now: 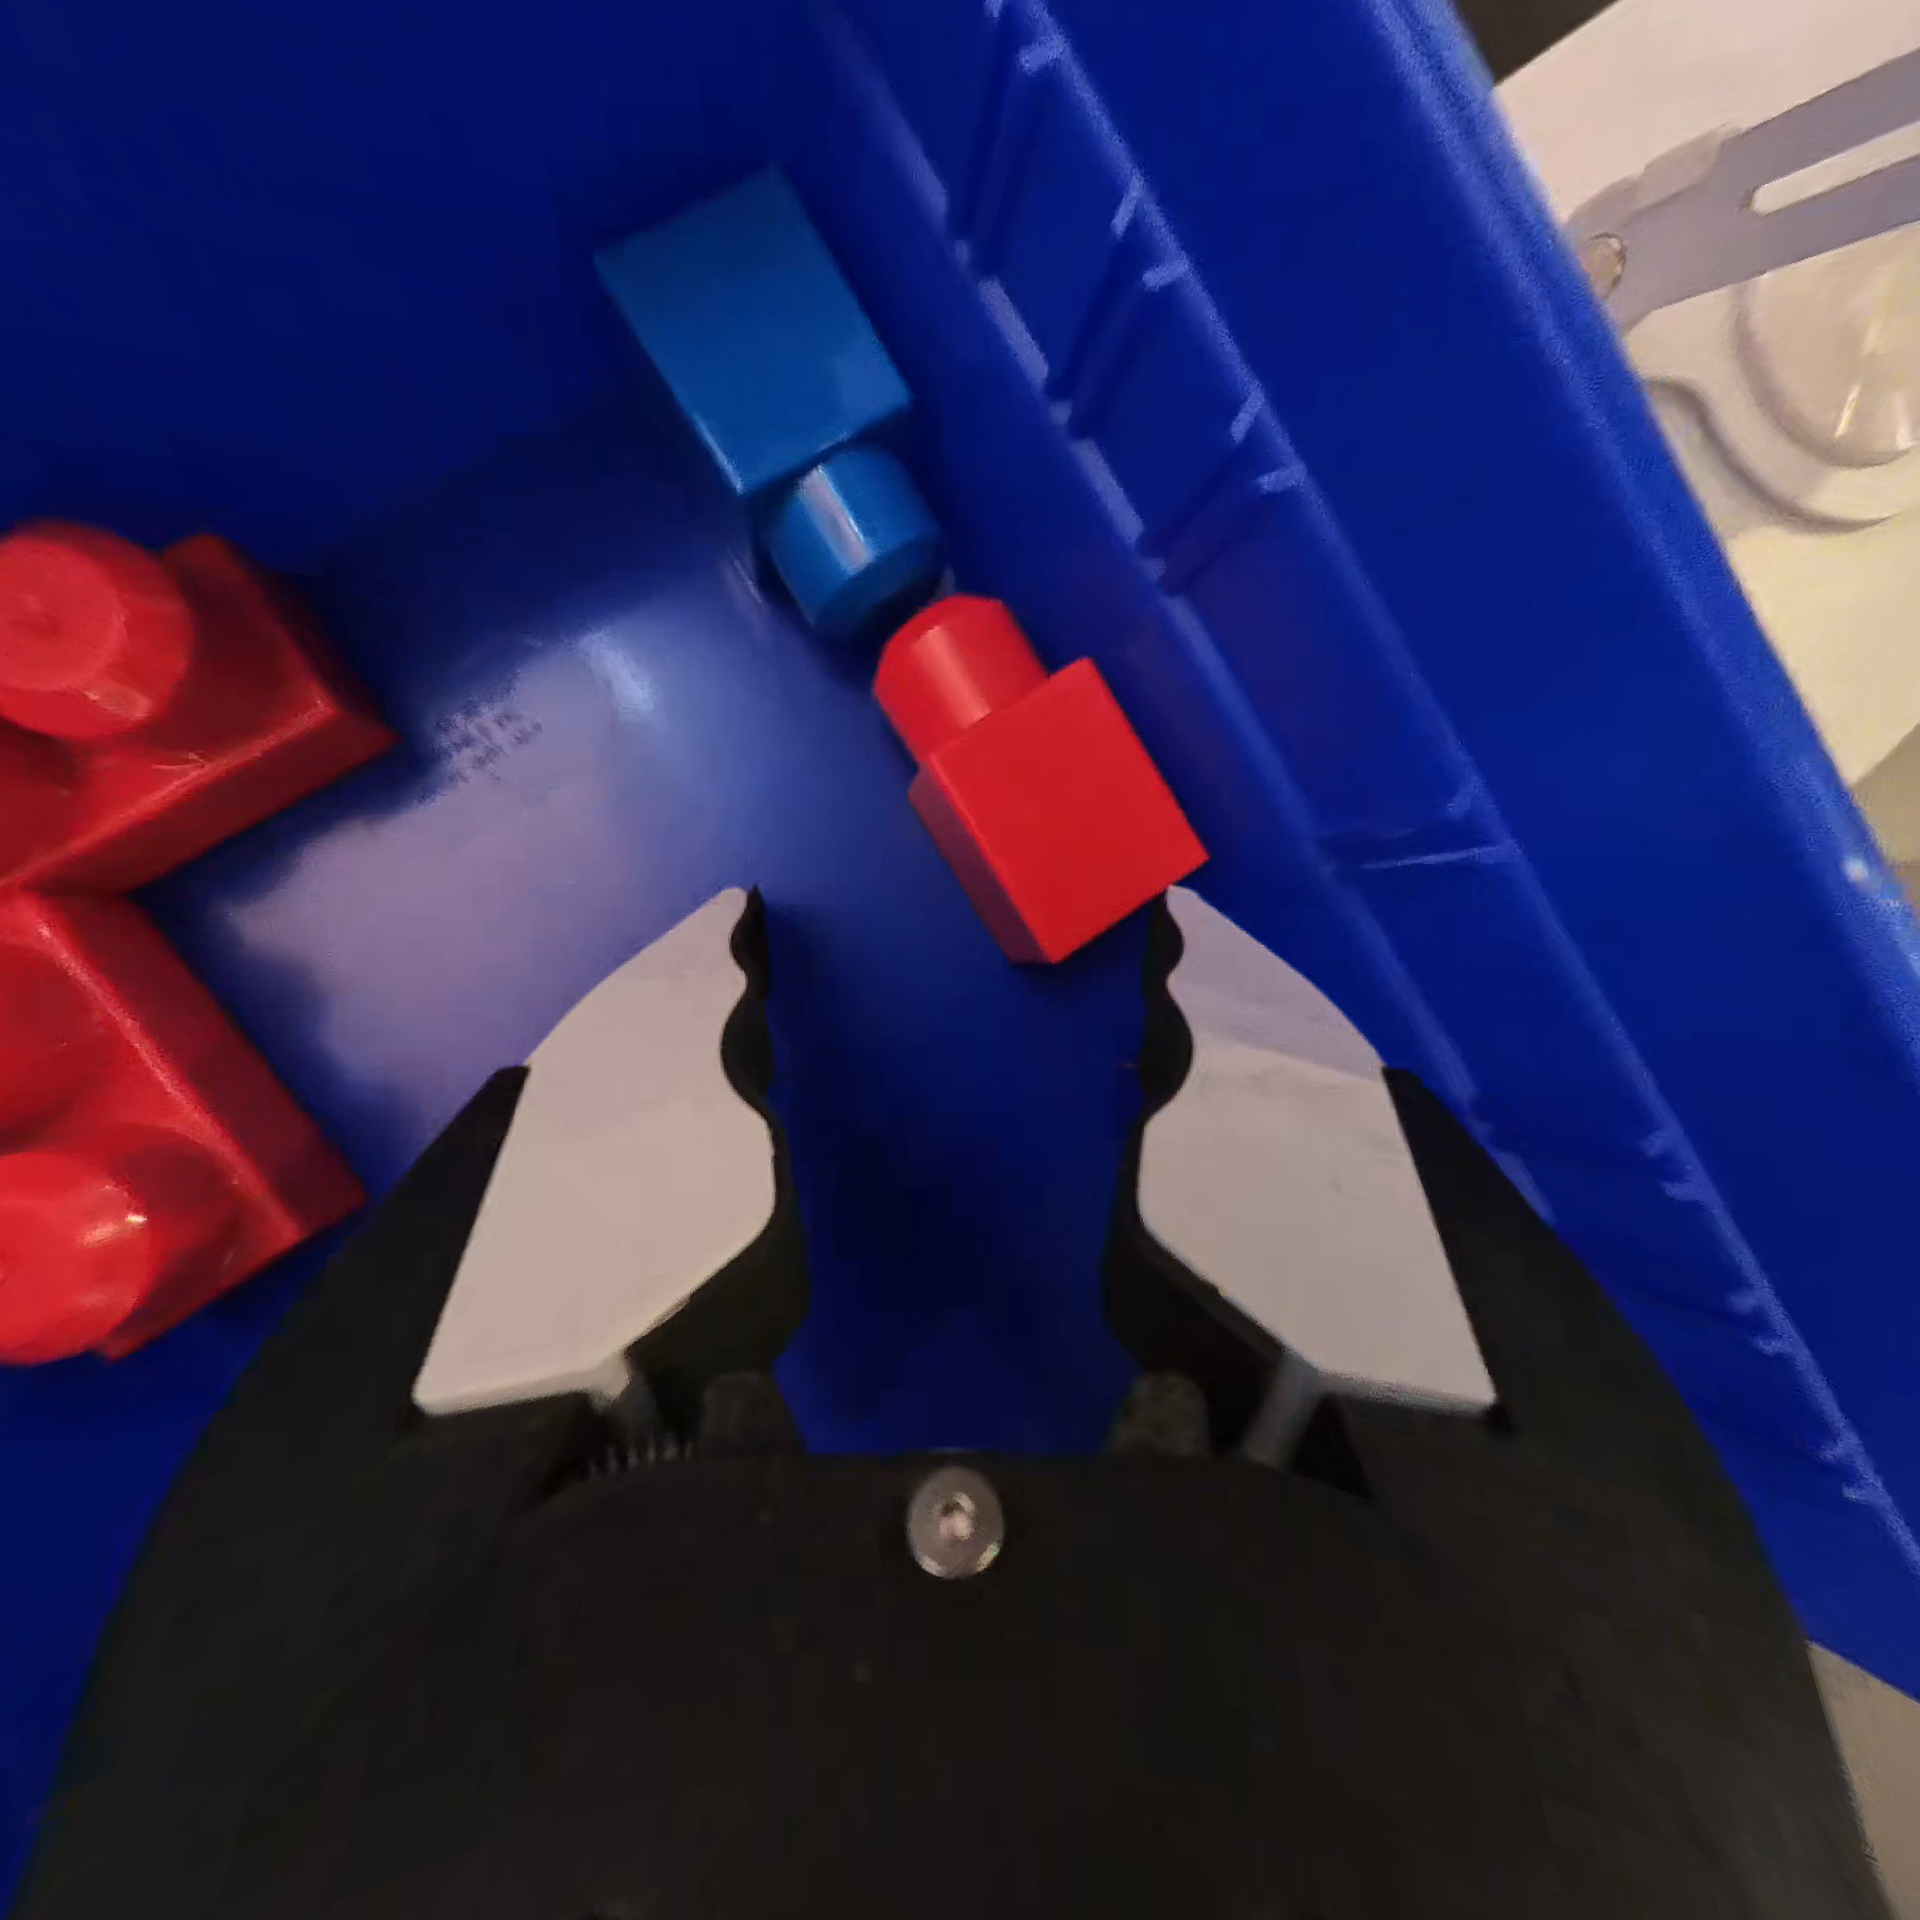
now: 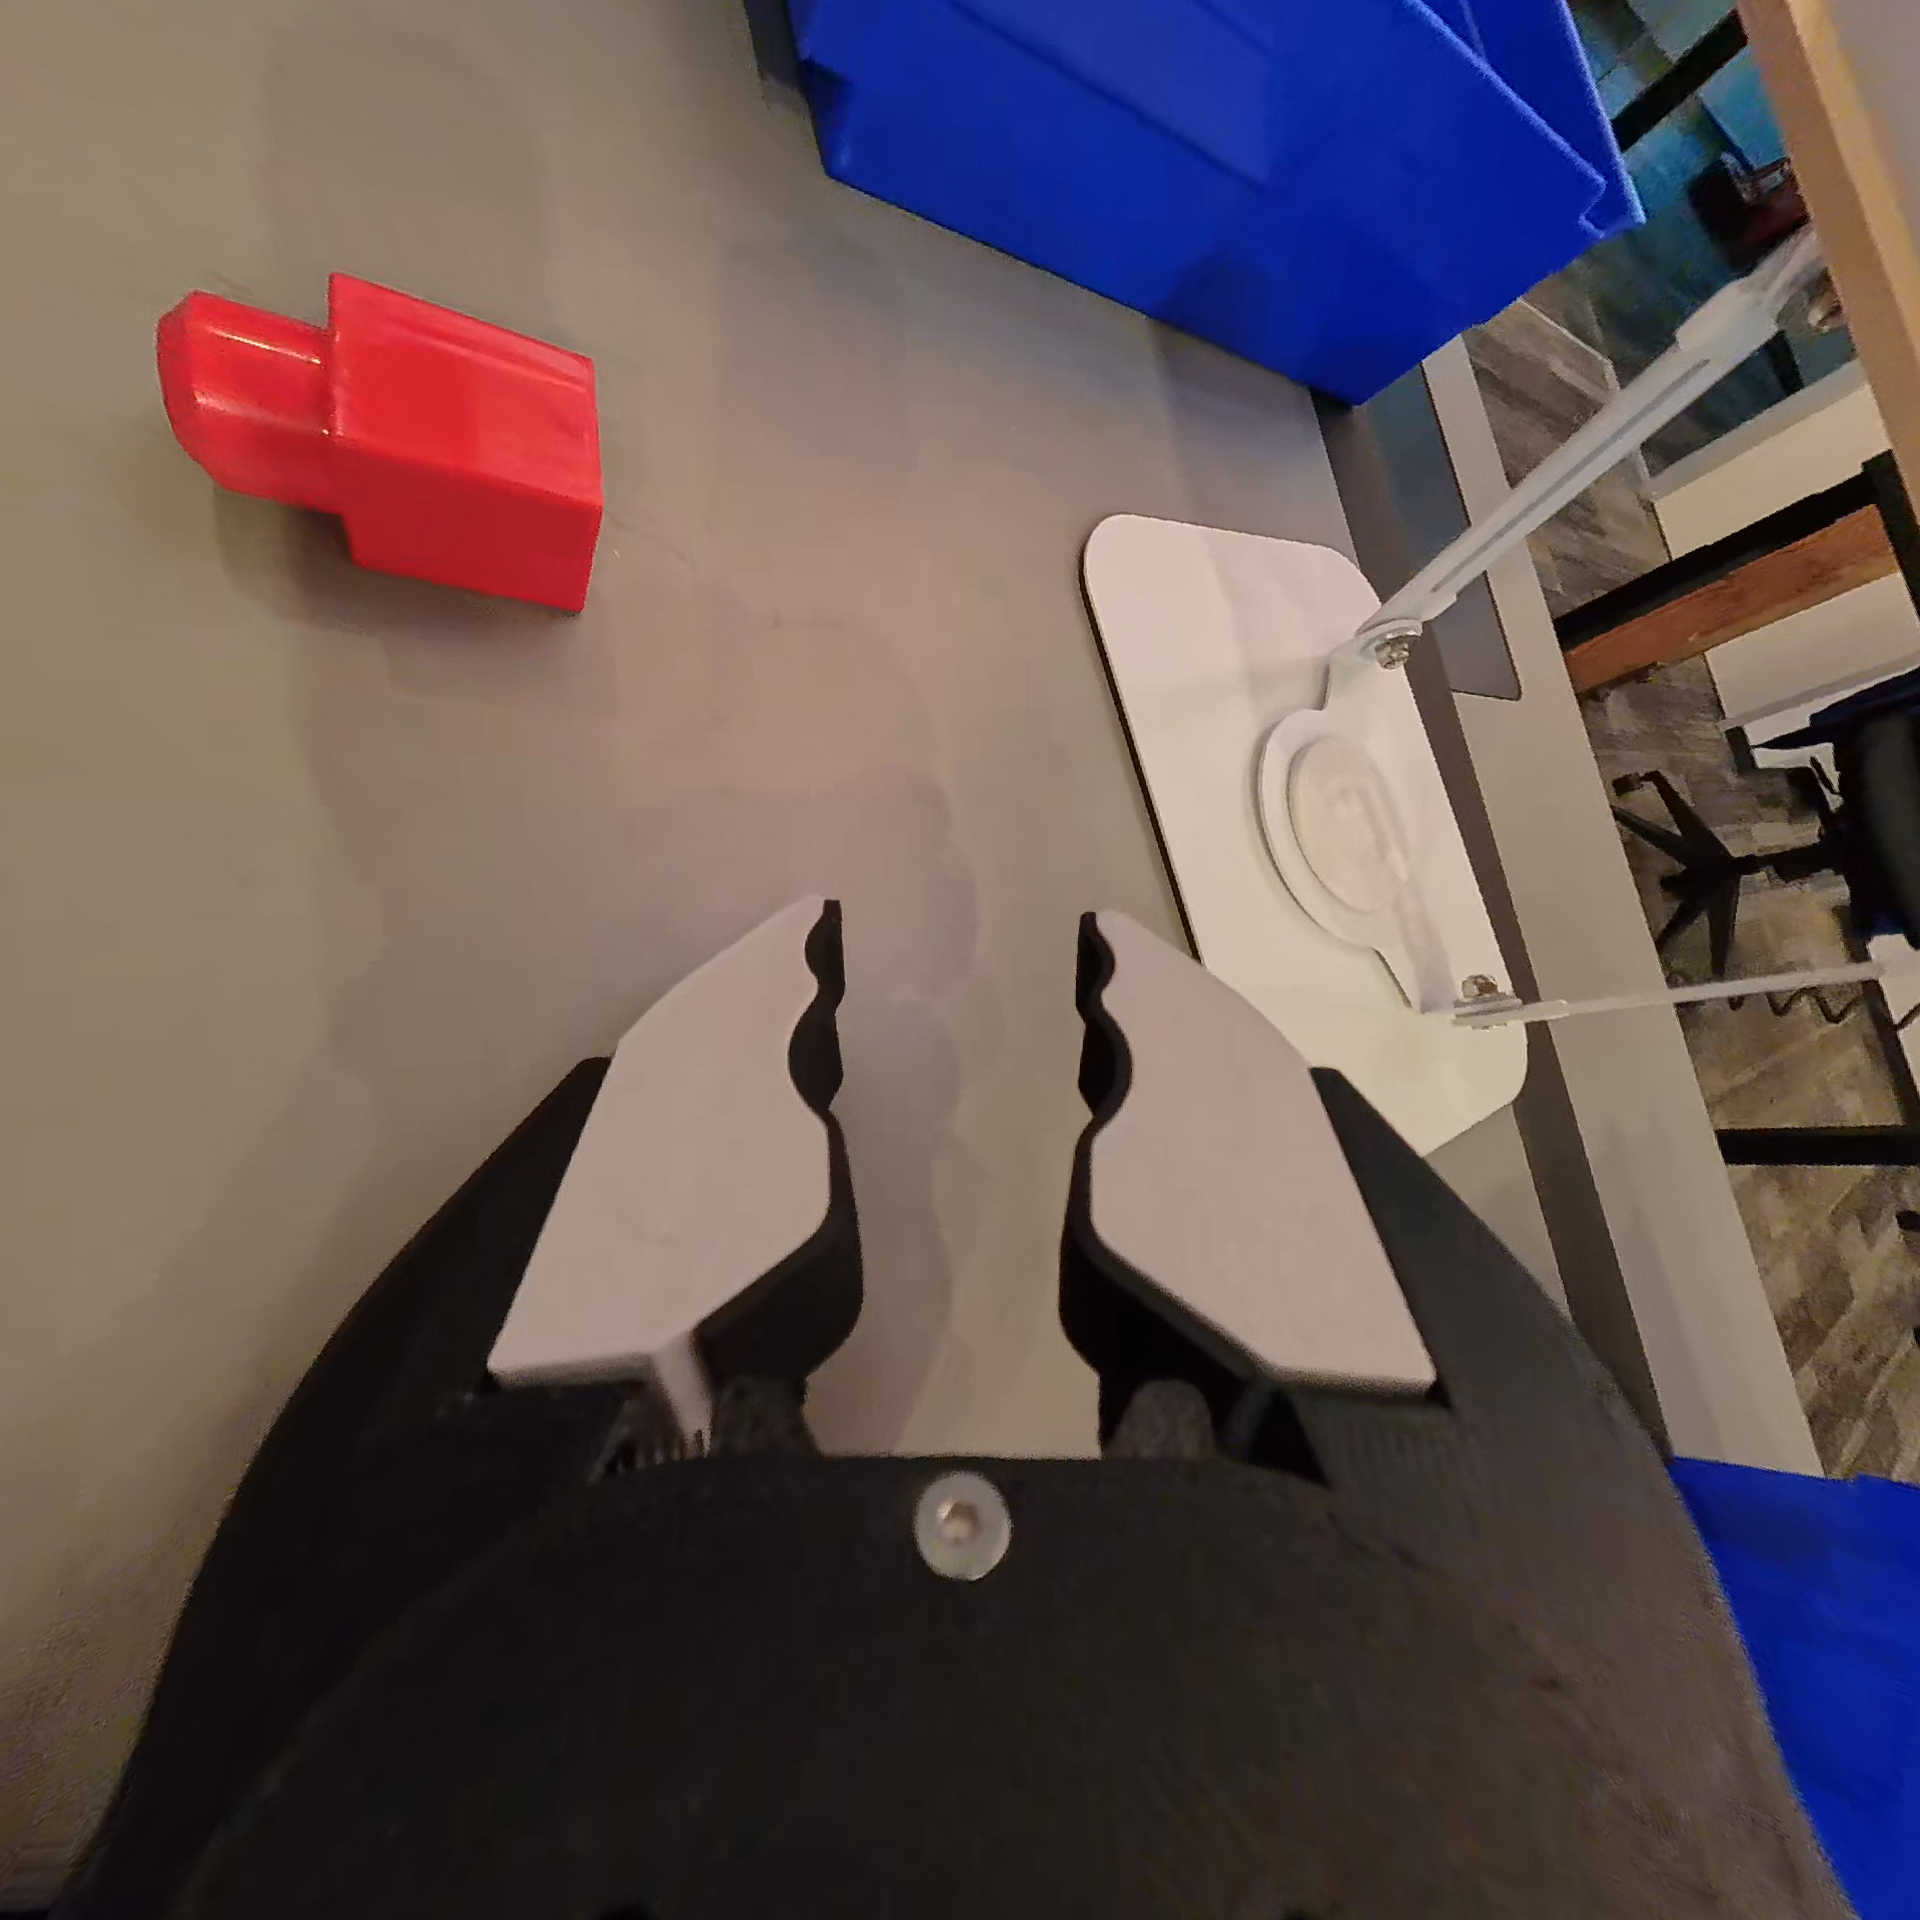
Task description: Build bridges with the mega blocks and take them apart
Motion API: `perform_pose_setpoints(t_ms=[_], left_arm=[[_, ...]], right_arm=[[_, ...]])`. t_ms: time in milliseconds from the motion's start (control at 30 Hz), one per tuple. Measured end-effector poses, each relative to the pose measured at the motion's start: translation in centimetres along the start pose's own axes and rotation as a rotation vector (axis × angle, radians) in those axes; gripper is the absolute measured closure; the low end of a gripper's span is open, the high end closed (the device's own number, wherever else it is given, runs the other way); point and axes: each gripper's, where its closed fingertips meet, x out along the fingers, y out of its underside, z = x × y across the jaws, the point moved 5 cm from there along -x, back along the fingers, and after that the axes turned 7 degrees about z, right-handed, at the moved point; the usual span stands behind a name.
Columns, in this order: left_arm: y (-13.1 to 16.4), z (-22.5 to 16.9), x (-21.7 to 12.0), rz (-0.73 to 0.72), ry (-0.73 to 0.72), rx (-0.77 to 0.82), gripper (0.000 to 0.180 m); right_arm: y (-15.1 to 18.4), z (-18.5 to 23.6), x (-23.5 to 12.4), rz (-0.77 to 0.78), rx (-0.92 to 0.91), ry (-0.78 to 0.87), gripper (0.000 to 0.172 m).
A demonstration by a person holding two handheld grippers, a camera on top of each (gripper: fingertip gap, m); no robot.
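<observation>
A large blue plastic bin [image 1: 1299, 436] fills the left wrist view, its ribbed side wall running along the right. On the bin floor, against the left edge, two big red plastic blocks [image 1: 156, 935] with round studs are seen, blurred. Along the foot of the ribbed wall a single-stud blue plastic block [image 1: 758, 343] and a single-stud red plastic block [image 1: 1049, 800] lie on their sides, studs meeting end to end, so their long axes follow the wall. The left gripper [image 1: 961, 899] is held wide and empty just short of the small red block, which lies ahead and slightly right, its square base nearest the right fingertip; whether they touch cannot be told. This gripper is judged the nearer one for a pick. The right gripper [image 2: 958, 914] is spread moderately and empty over the grey worktop [image 2: 727, 727], where another red plastic block [image 2: 416, 436] lies far left, stud pointing left.
</observation>
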Motion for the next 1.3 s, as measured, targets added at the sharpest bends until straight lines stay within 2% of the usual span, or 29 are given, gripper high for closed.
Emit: perform_pose_setpoints(t_ms=[133,167,200,233,333,400,467,500,567,600,667,733,833,900,967,1100,1300], left_arm=[[-0.4,1.3,-0.5,0.034,-0.138,0.027,0.132],[-0.5,2.0,-0.9,0.039,-0.191,0.035,0.146],[-0.6,2.5,-1.4,0.035,-0.217,0.036,0.149],[-0.8,3.0,-2.1,0.029,-0.233,0.025,0.147],[-2.7,2.1,-4.0,-0.112,-0.200,0.087,0.139],[-3.4,1.3,-3.3,-0.080,-0.180,0.182,0.123],[-3.3,1.3,-1.7,0.016,-0.194,0.253,0.110],[-3.1,1.3,-0.8,0.067,-0.190,0.273,0.110],[-2.4,1.7,0.9,0.189,-0.160,0.258,0.124],[-2.3,1.9,1.3,0.209,-0.147,0.250,0.144],[-2.7,1.7,0.6,0.148,-0.116,0.191,0.144],[-2.6,0.8,-1.8,0.096,-0.128,0.203,0.144],[-0.8,-3.8,-7.5,-0.003,-0.089,0.280,0.145],[1.7,-8.0,-10.9,-0.031,-0.049,0.352,0.145],[4.6,-12.5,-12.8,-0.039,-0.002,0.408,0.145],[9.9,-19.7,-11.3,0.032,0.038,0.544,0.145],[14.5,-23.4,-6.4,0.184,0.126,0.700,0.145]], right_arm=[[-0.2,0.2,-0.1,-0.006,-0.017,0.000,0.128],[-0.1,0.2,-0.2,-0.008,-0.020,0.000,0.128],[-0.1,0.2,-0.3,-0.009,-0.020,0.002,0.129],[0.0,0.2,-0.4,-0.009,-0.016,0.003,0.129],[0.2,0.2,-0.6,-0.015,-0.008,-0.001,0.129],[0.2,0.2,-0.6,-0.016,-0.007,-0.005,0.129],[0.1,0.2,-0.6,-0.021,-0.012,-0.008,0.129],[0.1,0.3,-0.6,-0.023,-0.015,-0.008,0.129],[0.1,0.4,-0.7,-0.024,-0.023,-0.010,0.129],[0.1,0.5,-0.7,-0.023,-0.026,-0.008,0.129],[0.2,0.4,-0.7,-0.023,-0.025,-0.009,0.129],[0.3,0.4,-0.8,-0.033,-0.018,-0.016,0.129],[0.3,0.3,-1.2,-0.054,-0.009,-0.024,0.130],[0.2,0.2,-1.4,-0.070,0.003,-0.032,0.130],[0.1,0.1,-1.5,-0.083,0.010,-0.035,0.130],[-0.2,0.4,-1.7,-0.089,-0.007,-0.035,0.131],[0.0,0.8,-1.6,-0.062,-0.033,-0.024,0.131]])
